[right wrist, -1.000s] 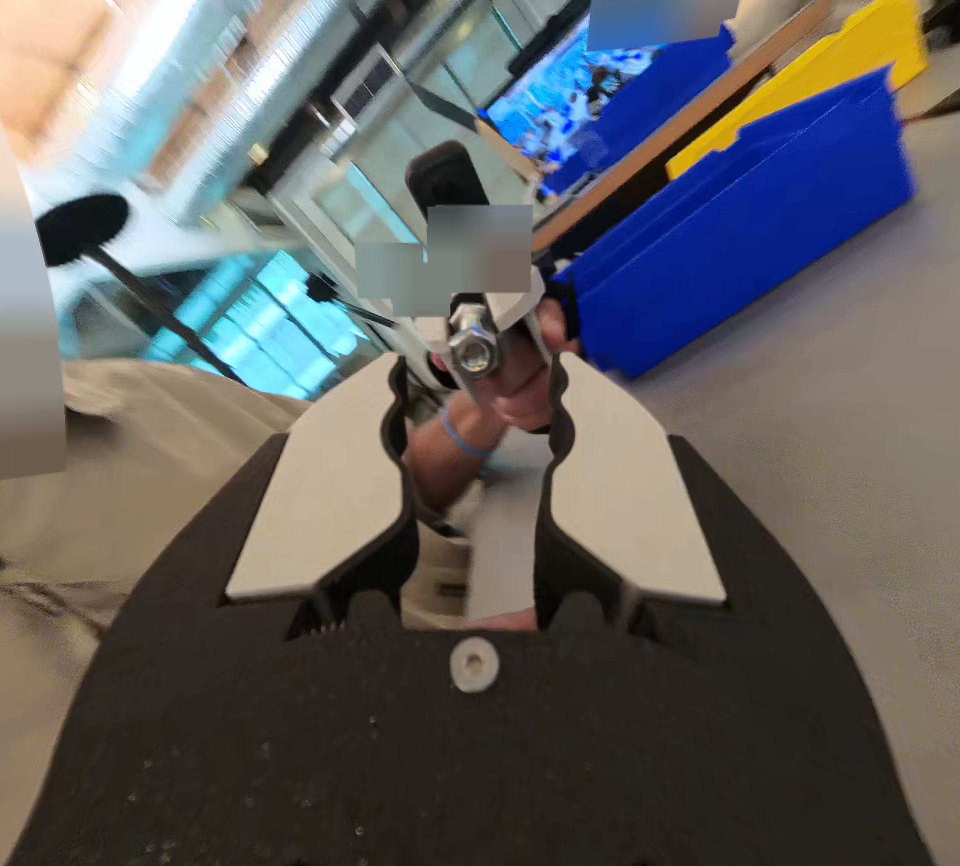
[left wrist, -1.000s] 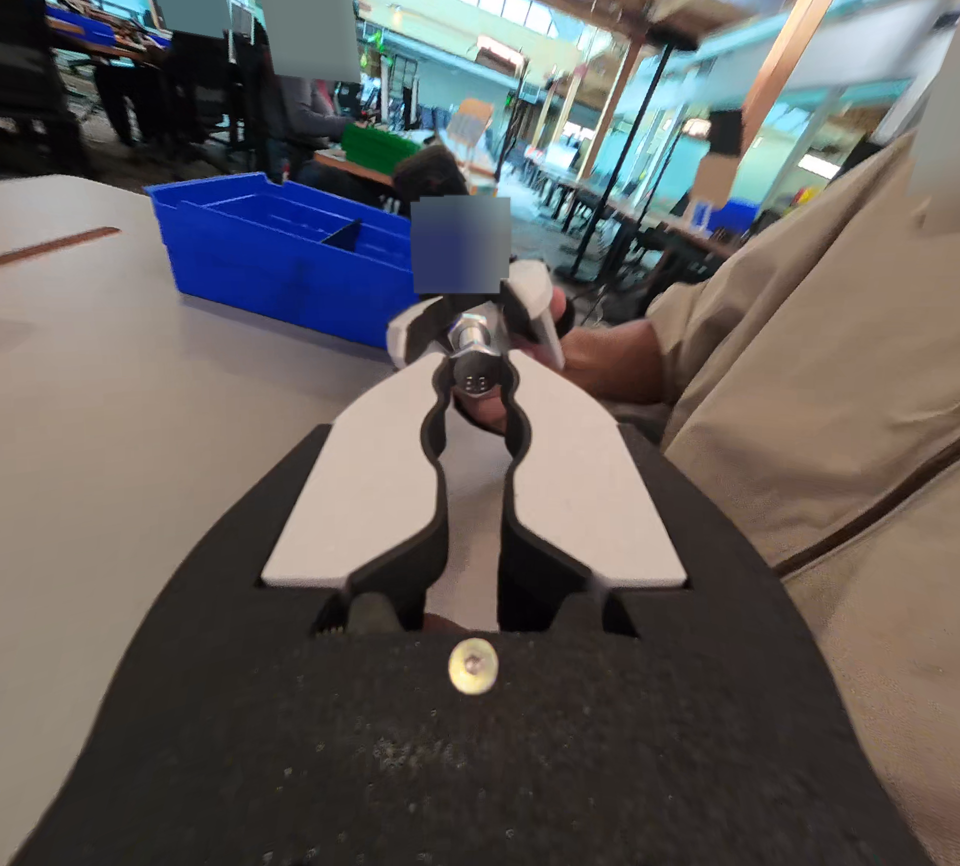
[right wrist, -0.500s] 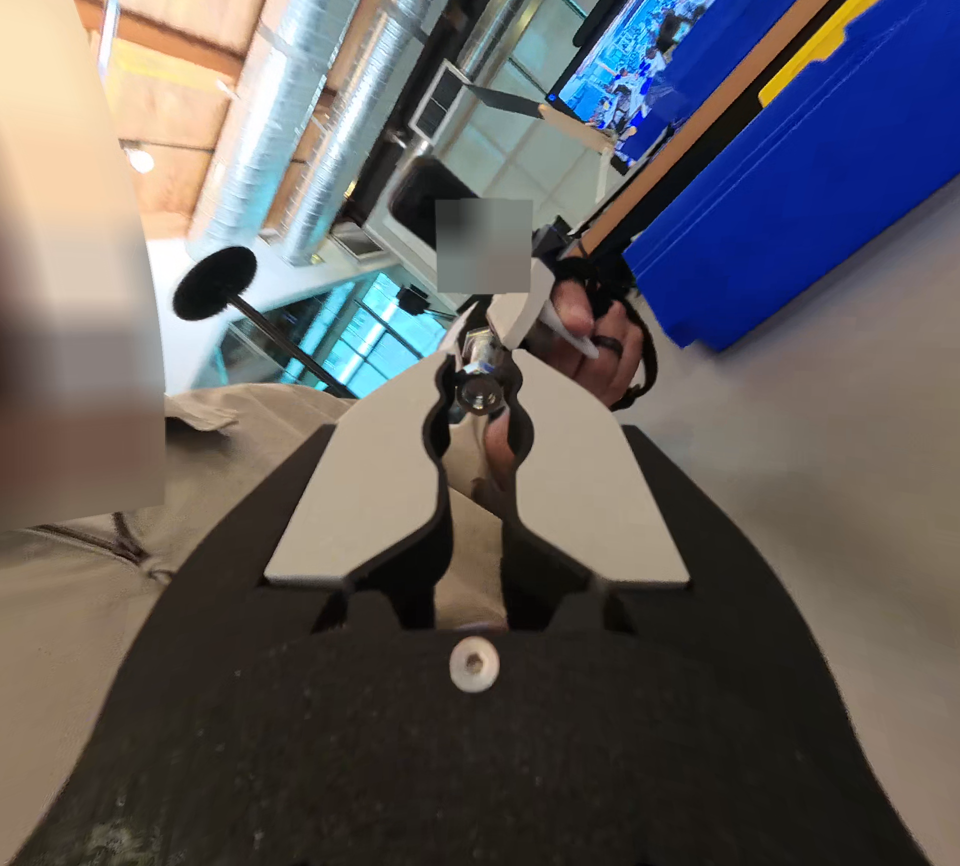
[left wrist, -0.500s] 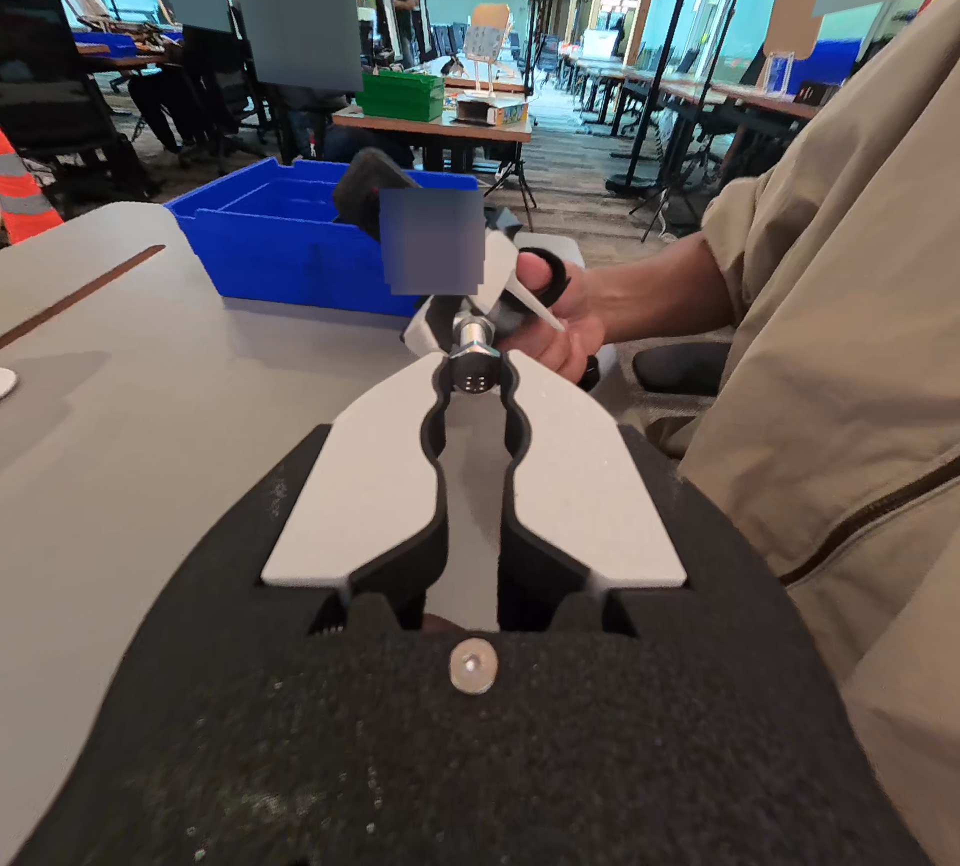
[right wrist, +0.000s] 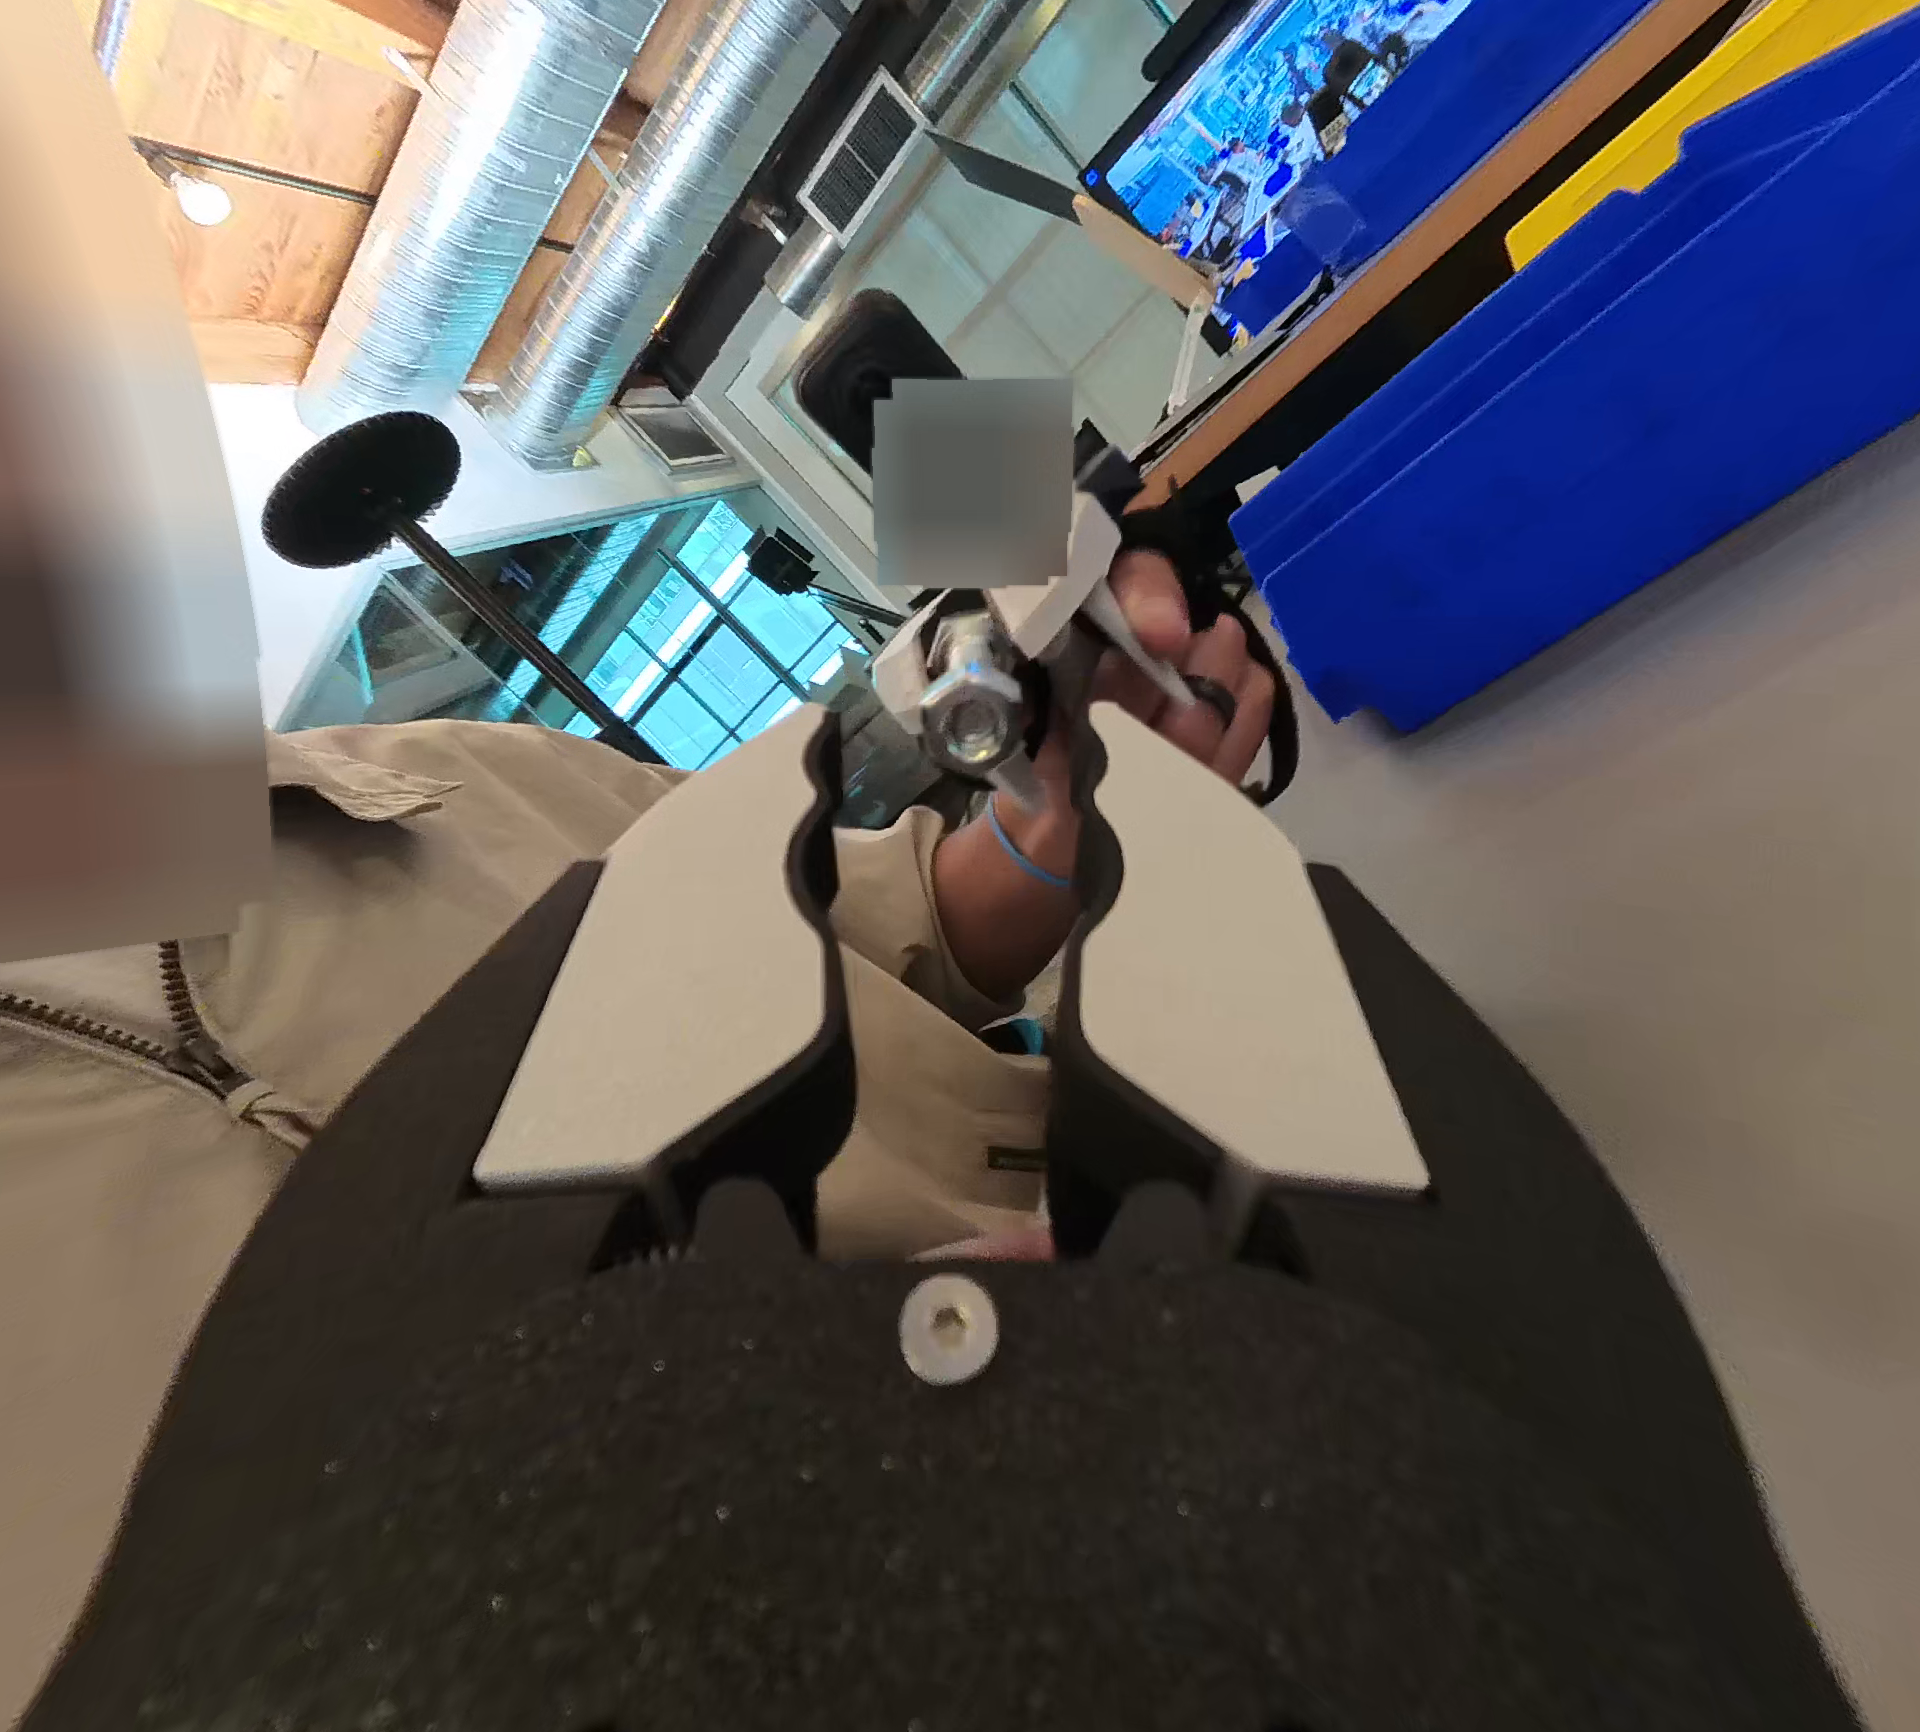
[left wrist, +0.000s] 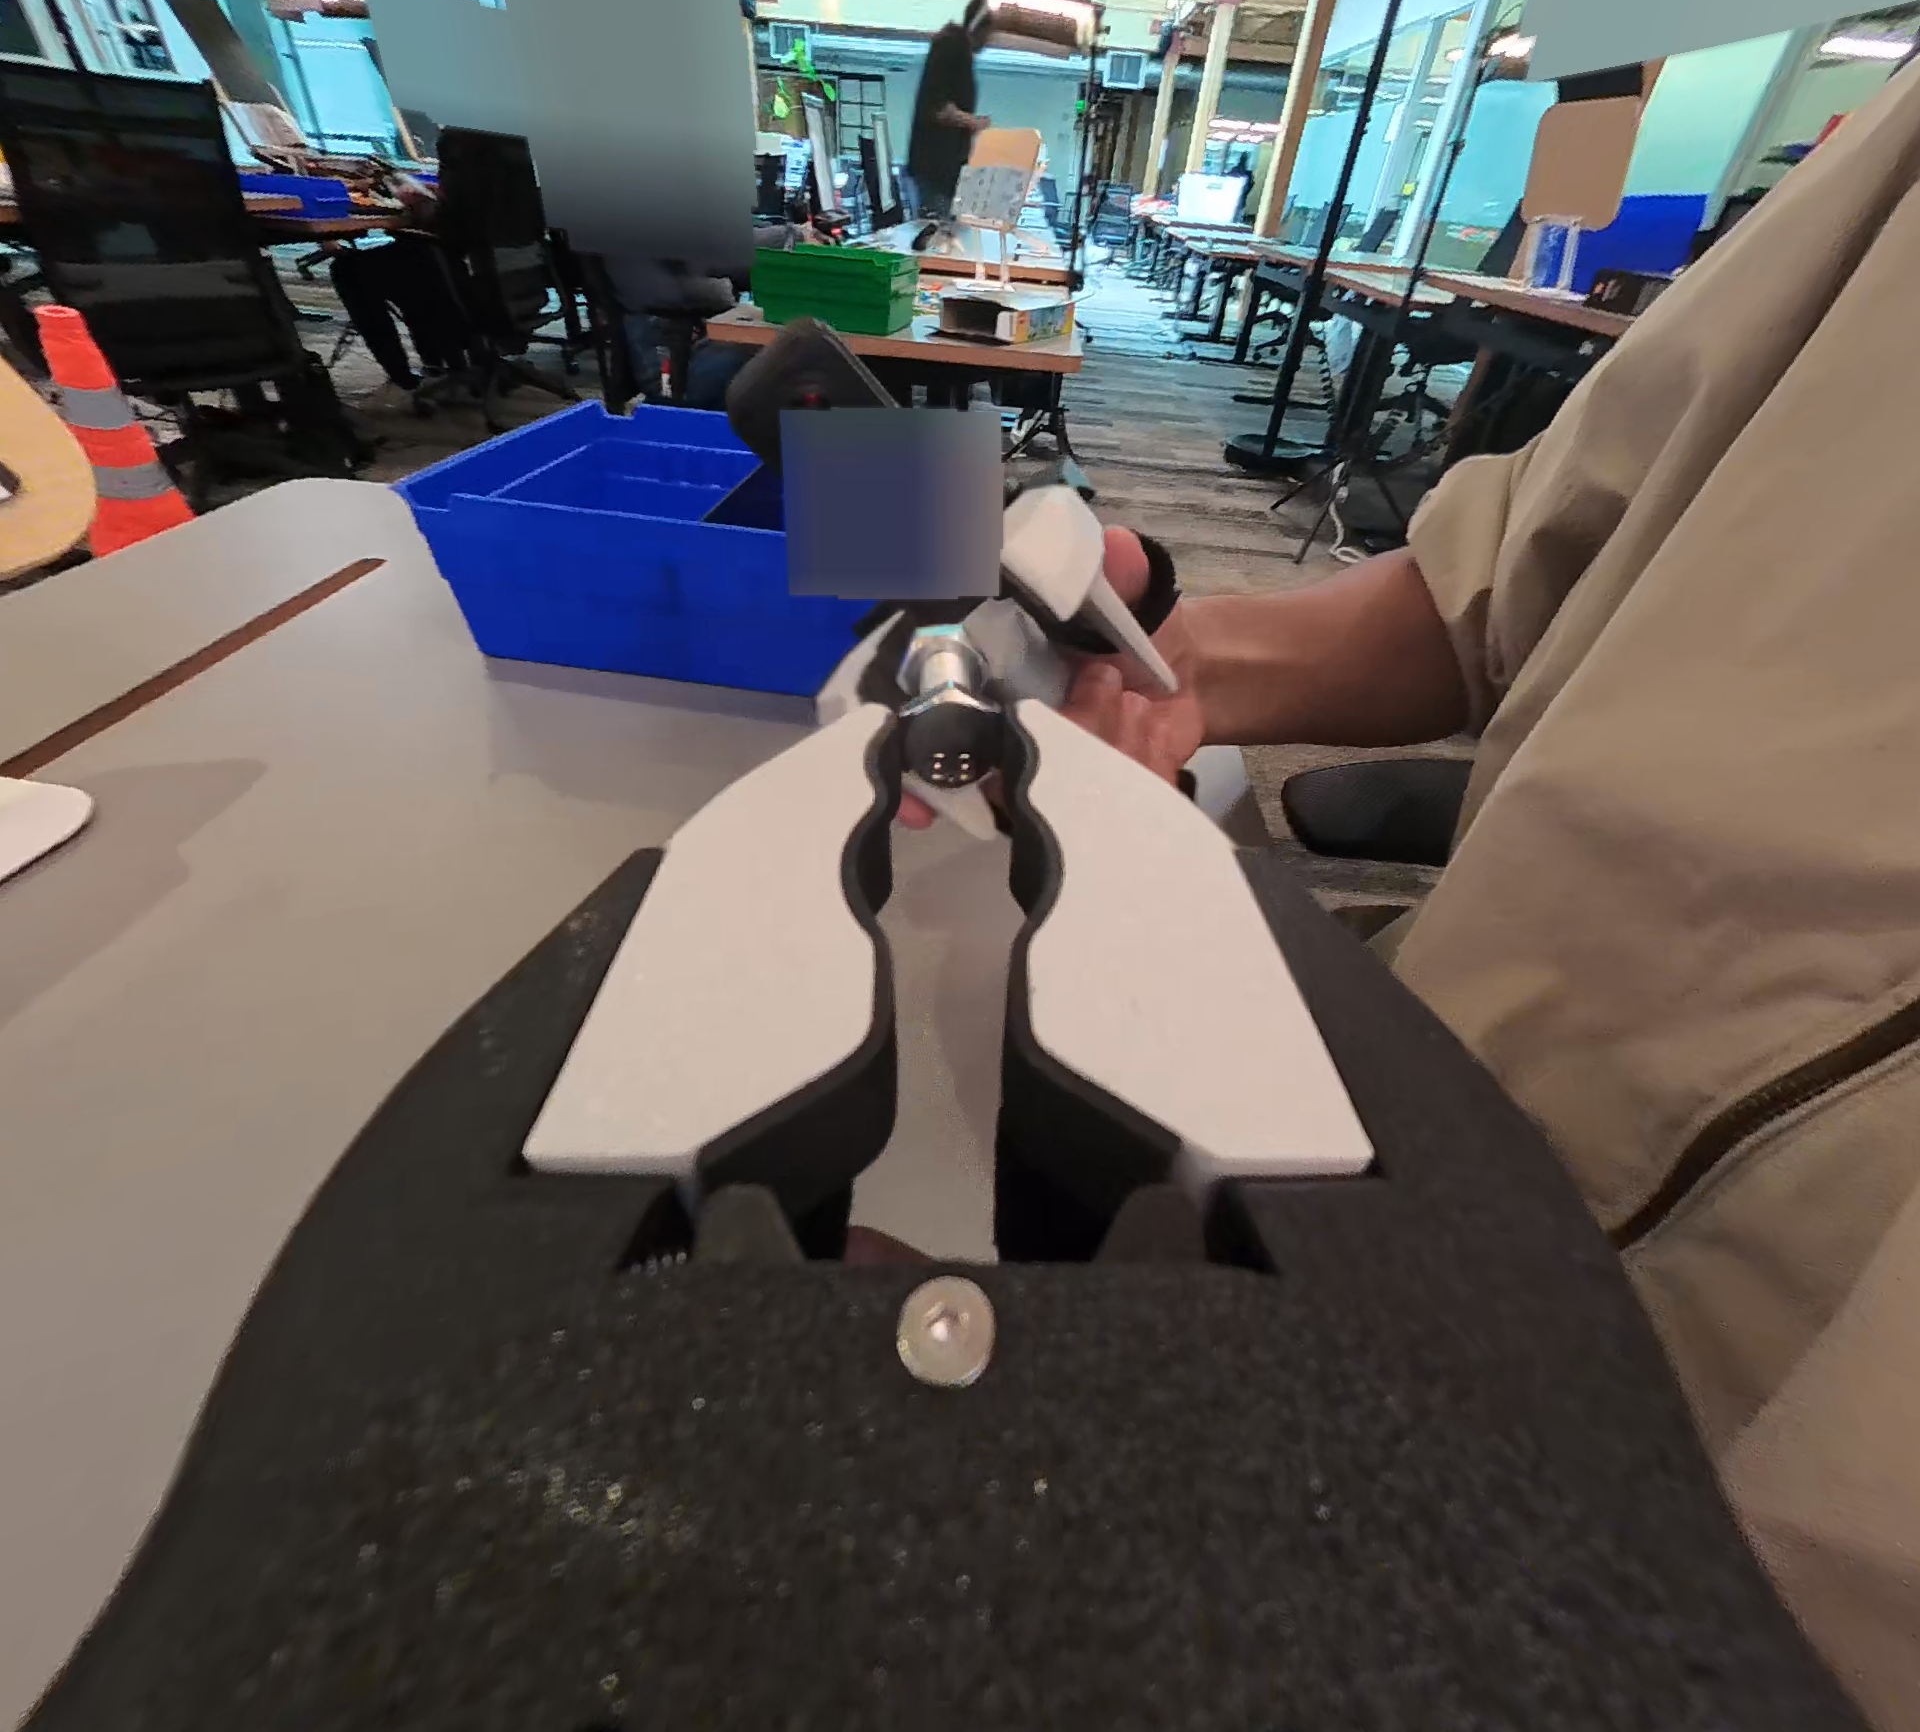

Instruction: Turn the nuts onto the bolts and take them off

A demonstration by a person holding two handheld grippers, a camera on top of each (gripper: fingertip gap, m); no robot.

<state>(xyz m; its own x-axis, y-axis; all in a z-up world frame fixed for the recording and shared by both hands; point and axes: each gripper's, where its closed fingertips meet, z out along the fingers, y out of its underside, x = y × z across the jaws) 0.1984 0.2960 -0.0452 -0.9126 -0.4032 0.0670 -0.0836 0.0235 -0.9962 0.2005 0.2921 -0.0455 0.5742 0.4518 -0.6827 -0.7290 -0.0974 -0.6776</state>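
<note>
**Left clamps bolt head, right jaws apart at the nut**

Open workshop, grey table [left wrist: 312, 851], long rows of desks behind. All positions are relative to the bolt.

Left to right in the left wrist view: orange cone [left wrist: 104, 435] far left of the bolt, blue bin [left wrist: 623, 581] left and behind it, then the bolt [left wrist: 951, 752] itself, with the person's hand [left wrist: 1143, 695] and tan sleeve to its right.

Left gripper [left wrist: 951, 763] is clamped on the bolt head, held off the table. The shank points away toward the right gripper [right wrist: 961, 747], whose jaws are apart. The nut [right wrist: 961, 726] sits on the shank end, between that gripper's tips or just past them; contact can't be confirmed.

Step in hand, my read: regrip between turns. To do it well:
- keep both tools coaxial with the shank
- close squarely on two opposite nut flats, not corners
- hold the left clamp firm so the bolt doesn't spin
- use short wrist turns, then release and repeat

Nothing lies between the tools. The bin is near the right side, so watch swing clearance. The risk is the nut cocking or slipping on smooth metal.
</note>
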